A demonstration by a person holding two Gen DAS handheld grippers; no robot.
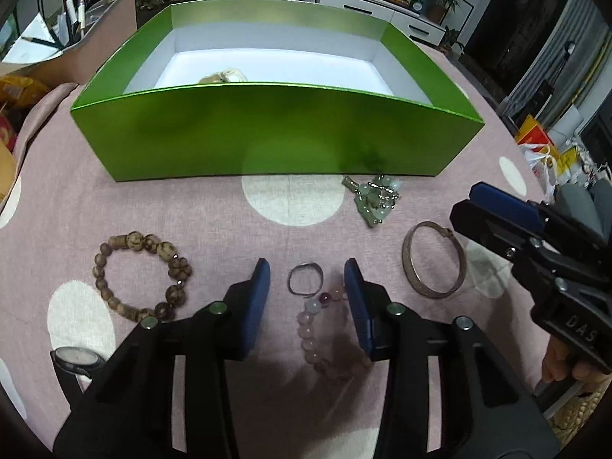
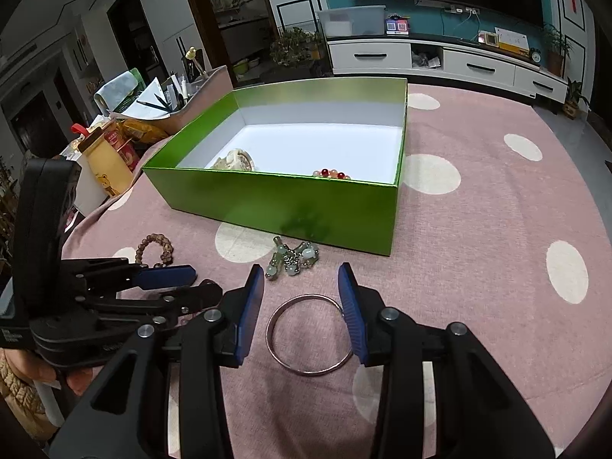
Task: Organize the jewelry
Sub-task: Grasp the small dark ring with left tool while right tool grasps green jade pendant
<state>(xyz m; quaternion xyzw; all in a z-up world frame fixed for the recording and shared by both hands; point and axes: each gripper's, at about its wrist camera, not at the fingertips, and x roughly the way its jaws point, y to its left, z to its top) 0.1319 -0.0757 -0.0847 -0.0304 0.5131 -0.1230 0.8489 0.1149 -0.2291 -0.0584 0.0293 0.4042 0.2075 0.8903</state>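
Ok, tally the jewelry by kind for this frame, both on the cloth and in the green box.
Beaded bracelets: 3 - brown, pink, red-orange in the green box
Metal bangle: 1
Small metal ring: 1
Jade charm cluster: 1
Wristwatch: 1
Cream carved piece, boxed: 1
Total: 8

Counts: 1 green box (image 1: 275, 130); 2 bead bracelets on cloth, brown (image 1: 143, 275) and pink (image 1: 325, 336); 1 bangle (image 2: 310, 334); 1 small ring (image 1: 305, 279); 1 watch (image 1: 76, 359); 1 jade charm cluster (image 1: 376, 197)

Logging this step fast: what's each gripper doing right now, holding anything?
Left gripper: open, empty, pads either side of the small silver ring and pink bead bracelet.
Right gripper: open, empty, over the metal bangle.
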